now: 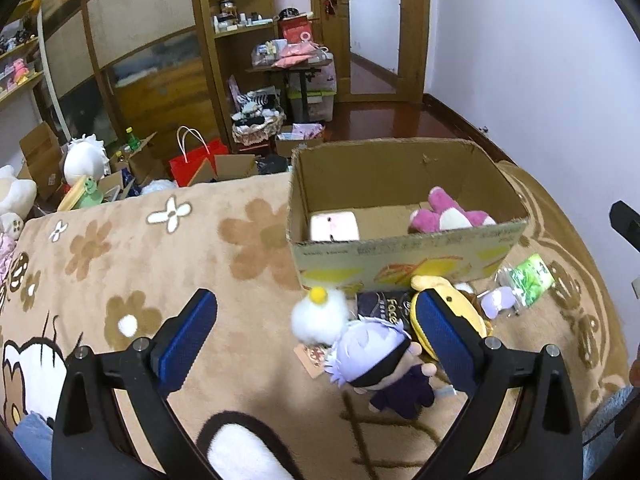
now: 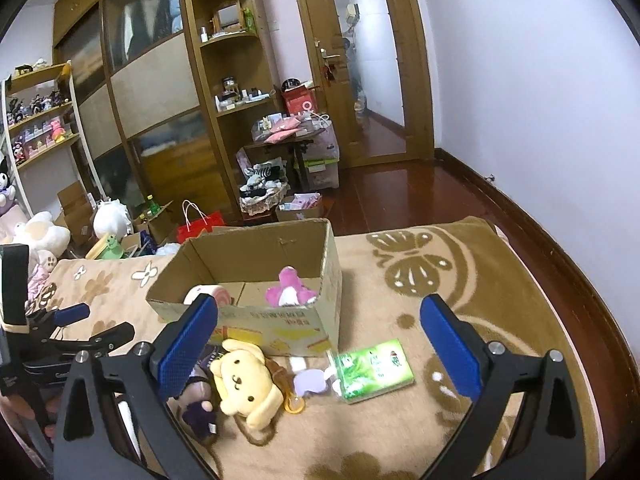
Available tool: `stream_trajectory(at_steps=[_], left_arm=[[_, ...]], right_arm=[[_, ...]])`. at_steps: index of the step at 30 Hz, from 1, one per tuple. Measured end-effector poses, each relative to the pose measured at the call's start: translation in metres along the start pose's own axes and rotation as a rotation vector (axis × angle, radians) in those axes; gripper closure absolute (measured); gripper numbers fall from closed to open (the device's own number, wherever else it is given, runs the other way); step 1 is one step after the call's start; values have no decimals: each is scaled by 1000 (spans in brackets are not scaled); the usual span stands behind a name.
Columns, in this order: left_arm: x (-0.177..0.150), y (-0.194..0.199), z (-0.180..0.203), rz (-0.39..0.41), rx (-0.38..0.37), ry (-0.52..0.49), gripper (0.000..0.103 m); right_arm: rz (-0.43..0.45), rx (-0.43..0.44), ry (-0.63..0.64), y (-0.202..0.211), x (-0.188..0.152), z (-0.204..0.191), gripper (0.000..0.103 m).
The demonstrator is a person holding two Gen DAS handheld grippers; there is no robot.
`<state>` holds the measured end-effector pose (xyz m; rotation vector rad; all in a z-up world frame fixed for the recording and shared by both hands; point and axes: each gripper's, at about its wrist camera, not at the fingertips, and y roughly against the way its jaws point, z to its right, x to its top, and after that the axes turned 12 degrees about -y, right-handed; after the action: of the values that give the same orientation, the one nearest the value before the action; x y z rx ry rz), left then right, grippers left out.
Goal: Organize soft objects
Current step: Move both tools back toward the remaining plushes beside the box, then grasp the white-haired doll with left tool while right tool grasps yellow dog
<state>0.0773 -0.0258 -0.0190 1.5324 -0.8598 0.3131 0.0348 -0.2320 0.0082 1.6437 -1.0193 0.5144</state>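
A cardboard box (image 1: 400, 256) (image 2: 280, 320) stands on the brown blanket and holds a pink plush (image 1: 448, 214) (image 2: 290, 290) and a pale pink roll plush (image 1: 334, 226) (image 2: 210, 294). In front of it lie a white fluffy ball plush (image 1: 318, 316), a lavender-haired doll in dark clothes (image 1: 376, 360) (image 2: 198, 400), a yellow dog plush (image 1: 460, 308) (image 2: 244, 380), a small purple bow (image 1: 498, 300) (image 2: 308, 382) and a green packet (image 1: 528, 274) (image 2: 374, 370). My left gripper (image 1: 316, 340) is open above the doll. My right gripper (image 2: 316, 340) is open above the dog plush and packet.
The blanket (image 1: 160, 260) covers a bed. Beyond its far edge sit cardboard boxes, a red paper bag (image 1: 196, 164), large white plush toys (image 1: 84, 160), wooden shelves and a door. The left gripper also shows at the left of the right wrist view (image 2: 68, 324).
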Motion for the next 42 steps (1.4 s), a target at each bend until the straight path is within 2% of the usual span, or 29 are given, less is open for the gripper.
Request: stream_trajectory(at_steps=[8, 16, 23, 31, 42], left_arm=[[-4, -25, 23, -47, -41, -47, 4], [-8, -54, 42, -124, -70, -98, 4], [-14, -76, 45, -193, -80, -96, 4], [-20, -92, 44, -250, -97, -95, 4], [-28, -109, 41, -319, -137, -75, 4]], right_arm=[[-25, -28, -36, -25, -15, 22, 0], [-87, -52, -43, -57, -30, 38, 0], [-126, -56, -49, -78, -38, 43, 0], [-170, -22, -31, -92, -49, 35, 0], [-177, 54, 31, -91, -66, 6, 2]])
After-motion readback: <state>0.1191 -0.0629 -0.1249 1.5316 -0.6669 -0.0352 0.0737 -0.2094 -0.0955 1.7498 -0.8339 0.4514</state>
